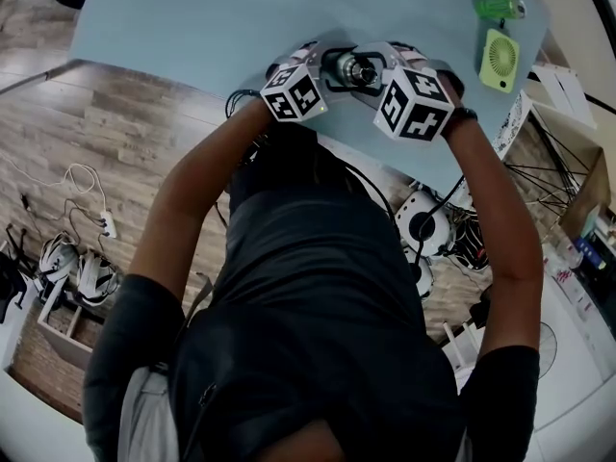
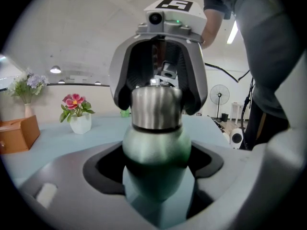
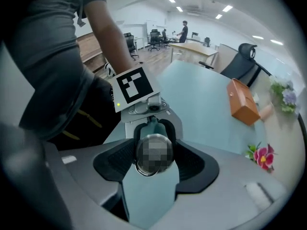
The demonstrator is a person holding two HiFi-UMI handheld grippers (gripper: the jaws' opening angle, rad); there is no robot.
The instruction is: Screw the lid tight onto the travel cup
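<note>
Green metal travel cup (image 2: pixel 156 145) with brushed-steel lid (image 2: pixel 156 107), held on its side between two grippers.
Left gripper (image 2: pixel 154 169): jaws clamped on the green body near its base. Right gripper (image 3: pixel 152 158): jaws closed on the steel lid, facing the left one head-on. Lid sits on the cup's mouth; how far it is threaded cannot be seen. Cup is above the near edge of the pale blue table (image 1: pixel 192 27). Pink flowers in white pot (image 2: pixel 76 116) stand well behind.

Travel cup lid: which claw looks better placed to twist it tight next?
Right, most likely. The right claw is clamped on the silver lid, so it can turn it, while the left claw grips the green cup body to brace it.
</note>
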